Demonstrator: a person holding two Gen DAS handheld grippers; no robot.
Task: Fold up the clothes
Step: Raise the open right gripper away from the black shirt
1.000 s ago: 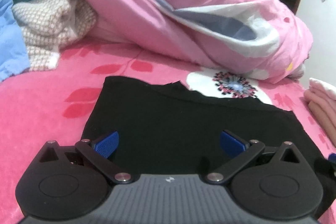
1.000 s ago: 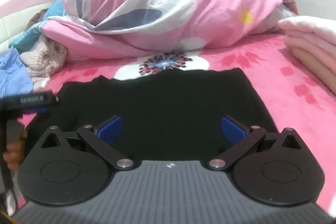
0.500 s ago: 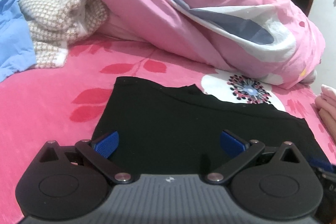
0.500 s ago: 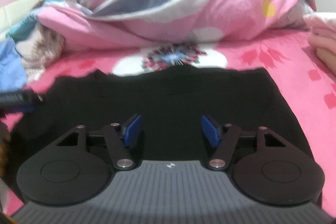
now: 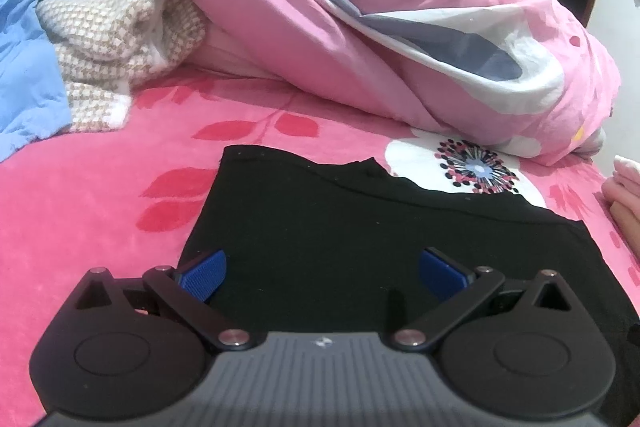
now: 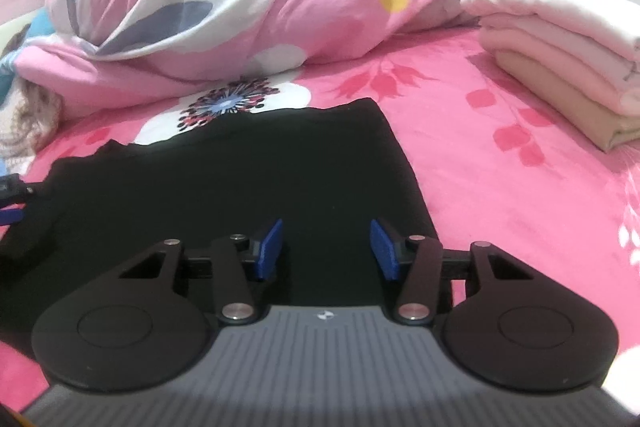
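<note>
A black garment (image 5: 340, 223) lies flat, folded into a rough rectangle, on the pink flowered bed sheet (image 5: 80, 203). It also shows in the right wrist view (image 6: 240, 183). My left gripper (image 5: 322, 273) is wide open and empty, low over the garment's near left part. My right gripper (image 6: 326, 247) is partly open and empty, low over the garment's near right part. The left gripper's tip (image 6: 12, 187) shows at the left edge of the right wrist view.
A bunched pink duvet (image 5: 400, 19) lies behind the garment. A beige knit (image 5: 116, 39) and a blue cloth (image 5: 24, 75) lie at the back left. A stack of folded pale pink and tan clothes (image 6: 560, 59) sits at the right.
My right gripper's jaws have narrowed from wide open to partly open, and it has swung right, toward the folded stack. My left gripper stayed wide open and shifted slightly left.
</note>
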